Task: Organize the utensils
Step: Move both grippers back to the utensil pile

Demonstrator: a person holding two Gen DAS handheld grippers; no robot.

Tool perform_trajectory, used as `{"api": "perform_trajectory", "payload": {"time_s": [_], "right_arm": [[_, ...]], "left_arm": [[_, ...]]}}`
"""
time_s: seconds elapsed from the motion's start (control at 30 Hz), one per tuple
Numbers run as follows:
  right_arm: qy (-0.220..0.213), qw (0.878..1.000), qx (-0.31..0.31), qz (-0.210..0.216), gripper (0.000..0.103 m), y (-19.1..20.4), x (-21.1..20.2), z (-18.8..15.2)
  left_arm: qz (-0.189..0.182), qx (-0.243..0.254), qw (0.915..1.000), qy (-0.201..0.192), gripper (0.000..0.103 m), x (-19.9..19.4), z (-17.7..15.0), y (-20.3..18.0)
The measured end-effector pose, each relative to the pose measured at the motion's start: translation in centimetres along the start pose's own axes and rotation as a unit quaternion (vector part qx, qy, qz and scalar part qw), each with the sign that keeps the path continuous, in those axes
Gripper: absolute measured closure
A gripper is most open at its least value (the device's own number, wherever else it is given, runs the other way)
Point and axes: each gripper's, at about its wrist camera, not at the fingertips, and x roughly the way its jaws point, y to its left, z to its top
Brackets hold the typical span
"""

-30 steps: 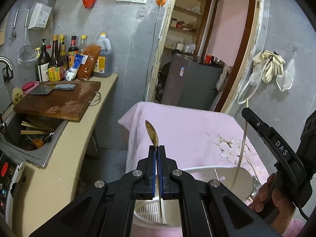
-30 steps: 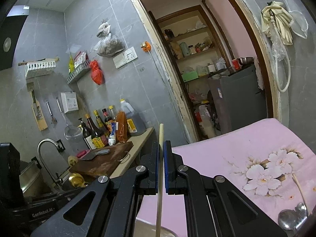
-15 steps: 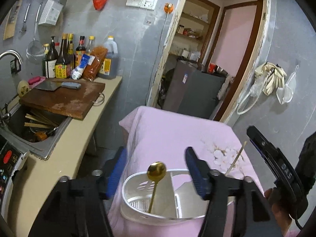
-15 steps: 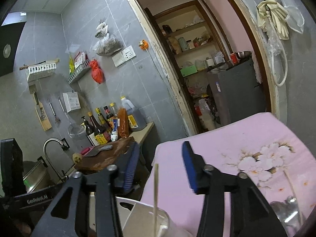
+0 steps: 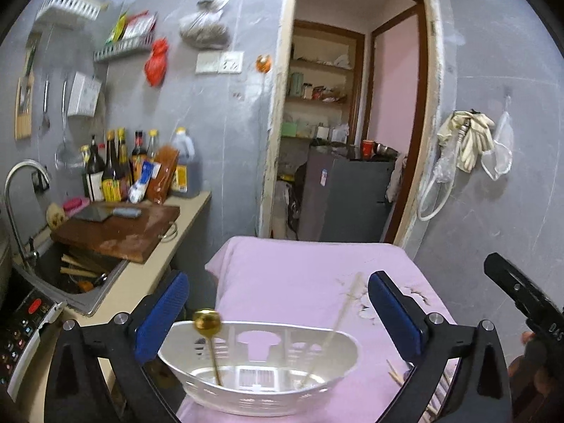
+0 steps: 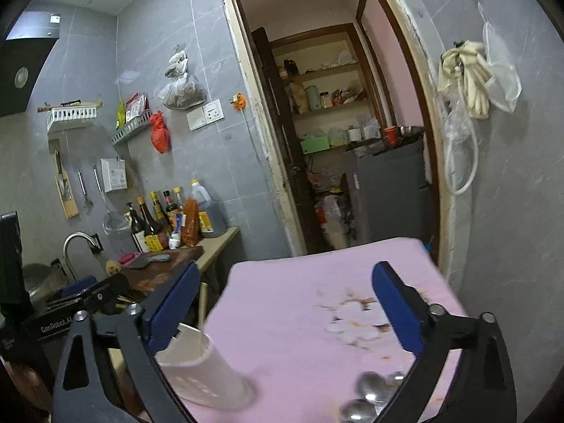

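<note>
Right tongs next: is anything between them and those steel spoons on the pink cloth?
Nothing visible blocks them. The right tongs are open above the bare pink cloth; the steel spoons lie low by the right finger, and the white holder stands off left.

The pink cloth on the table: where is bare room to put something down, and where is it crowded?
The pink cloth is bare from behind the white utensil basket to its far edge near the doorway. The flower print in the middle also carries nothing. The near right corner is crowded: steel spoons and loose chopsticks. The basket holds a gold spoon and a chopstick.
</note>
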Motion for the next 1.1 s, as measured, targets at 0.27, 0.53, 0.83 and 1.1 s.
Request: {"api": "perform_trajectory", "payload": {"time_s": [0.27,0.53,0.83,1.1], "right_arm": [[0.003,0.999,-0.041,-0.030,0.002,-4.1,-3.4,1.0],[0.043,0.997,-0.047,-0.037,0.001,-9.3,-4.2,0.0],[0.106,0.994,-0.019,-0.008,0.001,-15.5,-1.3,-3.0],[0.145,0.989,0.002,0.016,0.001,-18.5,3.3,-7.2]], "left_arm": [[0.016,0.011,0.9997,-0.012,0.000,-1.9,-1.7,-5.2],[0.023,0.022,0.9994,0.010,0.000,-1.9,-4.2,-9.5],[0.045,0.027,0.9965,0.066,0.000,0.0,-8.0,-13.2],[0.050,0.005,0.9909,0.125,0.001,3.7,-11.3,-14.7]]}}
